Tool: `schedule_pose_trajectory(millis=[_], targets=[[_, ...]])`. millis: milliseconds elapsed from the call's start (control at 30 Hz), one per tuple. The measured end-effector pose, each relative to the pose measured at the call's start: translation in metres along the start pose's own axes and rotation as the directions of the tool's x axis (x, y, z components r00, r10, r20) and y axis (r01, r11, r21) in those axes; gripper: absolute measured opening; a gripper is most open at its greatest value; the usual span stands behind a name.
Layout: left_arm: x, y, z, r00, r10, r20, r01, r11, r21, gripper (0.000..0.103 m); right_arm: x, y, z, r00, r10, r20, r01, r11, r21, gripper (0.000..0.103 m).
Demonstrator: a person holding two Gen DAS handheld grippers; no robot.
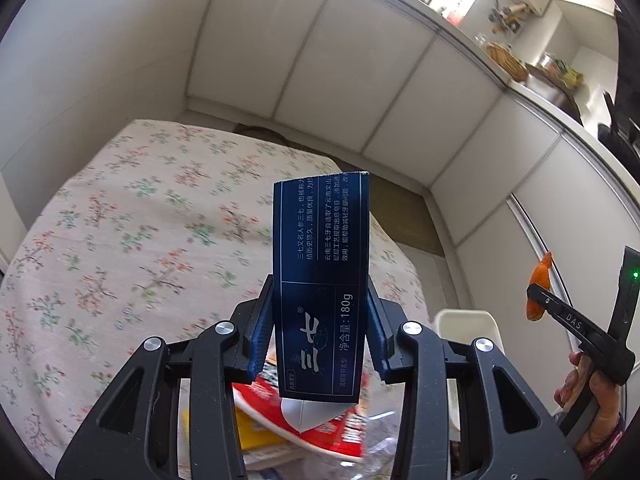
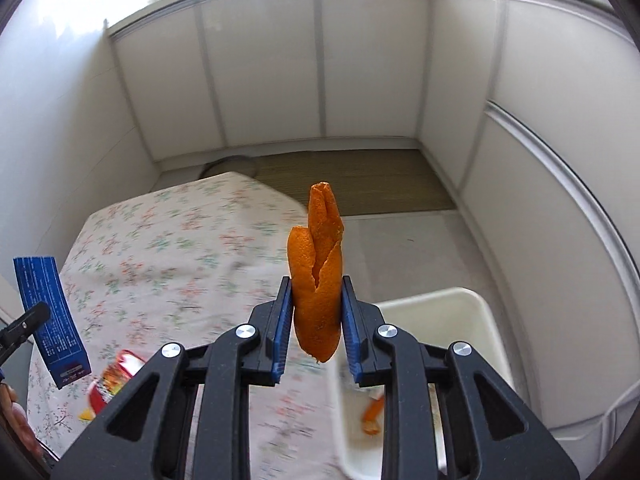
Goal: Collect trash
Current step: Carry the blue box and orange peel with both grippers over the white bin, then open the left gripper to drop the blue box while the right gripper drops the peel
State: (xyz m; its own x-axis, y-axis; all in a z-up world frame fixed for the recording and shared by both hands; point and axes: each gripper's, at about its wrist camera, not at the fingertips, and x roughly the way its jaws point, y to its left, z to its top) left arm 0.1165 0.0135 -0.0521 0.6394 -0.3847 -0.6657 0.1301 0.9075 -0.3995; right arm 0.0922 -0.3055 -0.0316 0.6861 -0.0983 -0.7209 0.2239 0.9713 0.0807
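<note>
My left gripper is shut on a dark blue toothpaste box, which stands upright between the pads above the floral-cloth table. The right wrist view shows the same box at far left. My right gripper is shut on a curled strip of orange peel, held above the table's right edge next to a white bin. Another bit of peel lies in that bin. In the left wrist view the right gripper with its peel is at far right, held by a hand.
Under my left gripper lie a red wrapper, a yellow packet and clear plastic. The white bin stands on the floor right of the table. White cabinet panels wall the space in; a brown mat covers the floor beyond.
</note>
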Motion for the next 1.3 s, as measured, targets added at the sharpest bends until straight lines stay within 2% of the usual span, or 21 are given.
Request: schedule_pose_trajectory(millis=[133,200,300,400,467,567,633,733,900,1100,1300], targets=[[0.011,-0.039,-0.007,0.999,-0.032,-0.039,0.034,0.998,0.051,0.038,-0.008,-0.045,-0.02,0.999,-0.048,0.014,0.047,0.998,0.049,0.025],[0.015,-0.06,-0.013,0.998,-0.043,-0.049,0.047,0.995,0.091,0.038,-0.006,-0.065,-0.031,0.998,-0.07,-0.005,0.07,0.995,0.072,0.025],[0.022,-0.093,-0.02,0.996,-0.064,-0.065,0.072,0.988,0.138,0.038,-0.004,-0.084,-0.041,0.997,-0.078,-0.029,0.08,0.992,0.093,0.025],[0.031,-0.121,-0.027,0.993,-0.086,-0.085,0.1,0.981,0.169,0.038,-0.002,-0.095,-0.049,0.99,-0.138,-0.042,0.14,0.989,0.054,0.025],[0.037,-0.138,-0.032,0.99,-0.098,-0.1,0.115,0.975,0.191,0.038,0.001,-0.102,-0.053,0.99,-0.128,-0.067,0.132,0.99,0.054,0.027],[0.045,-0.162,-0.041,0.987,-0.107,-0.12,0.132,0.965,0.227,0.038,-0.004,-0.111,-0.056,0.99,-0.131,-0.057,0.135,0.988,0.068,0.048],[0.052,-0.178,-0.046,0.985,-0.11,-0.136,0.142,0.957,0.252,0.038,-0.015,-0.117,-0.055,0.987,-0.158,-0.012,0.158,0.983,0.093,0.066],[0.058,-0.197,-0.051,0.982,-0.116,-0.151,0.155,0.948,0.278,0.039,-0.027,-0.127,-0.053,0.98,-0.195,0.031,0.189,0.973,0.134,0.077],[0.066,-0.225,-0.055,0.977,-0.132,-0.169,0.181,0.93,0.32,0.039,-0.039,-0.145,-0.053,0.964,-0.259,0.061,0.245,0.952,0.182,0.086],[0.08,-0.256,-0.065,0.969,-0.142,-0.201,0.208,0.908,0.364,0.039,-0.038,-0.165,-0.054,0.951,-0.309,0.035,0.292,0.925,0.242,0.089],[0.104,-0.275,-0.072,0.955,-0.142,-0.261,0.233,0.903,0.362,0.039,-0.047,-0.182,-0.057,0.928,-0.371,0.041,0.342,0.888,0.307,0.089]])
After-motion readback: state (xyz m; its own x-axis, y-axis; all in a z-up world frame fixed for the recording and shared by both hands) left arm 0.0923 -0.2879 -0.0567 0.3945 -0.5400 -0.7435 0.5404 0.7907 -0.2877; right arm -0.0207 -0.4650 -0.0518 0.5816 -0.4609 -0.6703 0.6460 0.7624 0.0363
